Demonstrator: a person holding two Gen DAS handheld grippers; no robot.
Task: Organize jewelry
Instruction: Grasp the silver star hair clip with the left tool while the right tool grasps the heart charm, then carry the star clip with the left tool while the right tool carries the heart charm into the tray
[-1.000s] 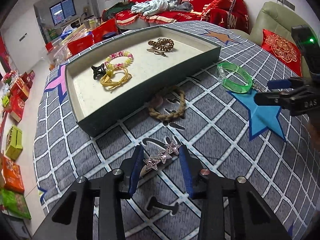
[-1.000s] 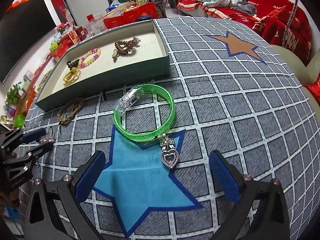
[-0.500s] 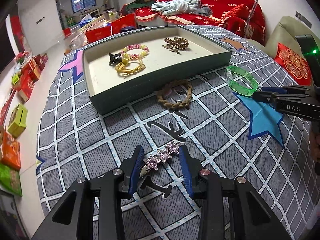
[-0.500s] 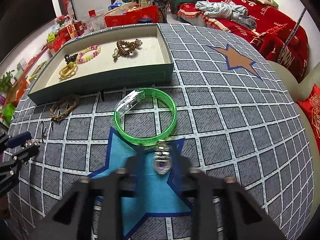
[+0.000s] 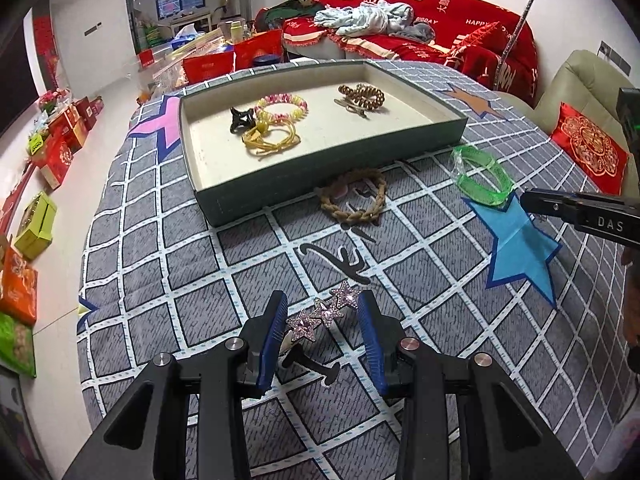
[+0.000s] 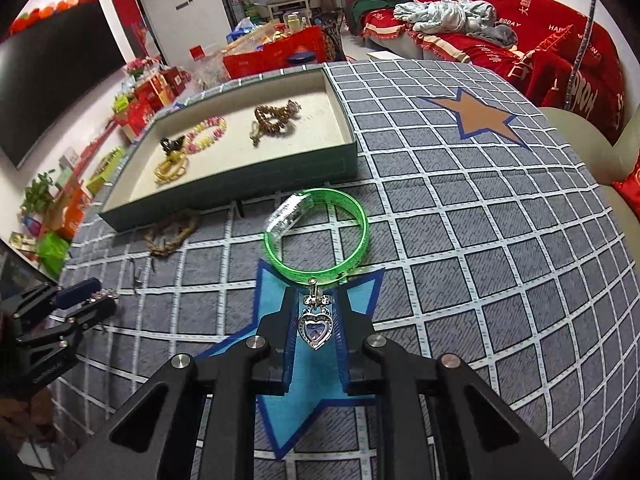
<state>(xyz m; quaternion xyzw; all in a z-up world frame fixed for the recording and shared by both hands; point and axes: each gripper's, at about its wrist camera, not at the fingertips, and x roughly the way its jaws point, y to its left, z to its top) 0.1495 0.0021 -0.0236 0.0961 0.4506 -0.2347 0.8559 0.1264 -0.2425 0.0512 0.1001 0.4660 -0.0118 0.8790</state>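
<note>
My left gripper (image 5: 322,322) is shut on a silver hair clip with three pink stars (image 5: 322,314) and holds it above the grey checked cloth. My right gripper (image 6: 315,326) is shut on a silver heart pendant with a purple stone (image 6: 315,326), just in front of a green bangle (image 6: 320,240) that lies on the cloth. The green-walled tray (image 5: 332,184) at the back holds a black claw clip (image 5: 241,119), yellow hair ties (image 5: 272,138), a pink and yellow bead bracelet (image 5: 282,105) and a brown coil tie (image 5: 362,95). A braided tan bracelet (image 5: 354,200) lies in front of the tray.
Blue (image 5: 520,248), orange (image 6: 478,116) and pink (image 5: 158,124) star patches mark the cloth. The right gripper's arm (image 5: 584,216) shows at the right of the left wrist view. Red sofa, cushions and boxes on the floor surround the table.
My right gripper went from wide open to shut on the heart pendant. My left gripper lifted and drew back with the star clip in it.
</note>
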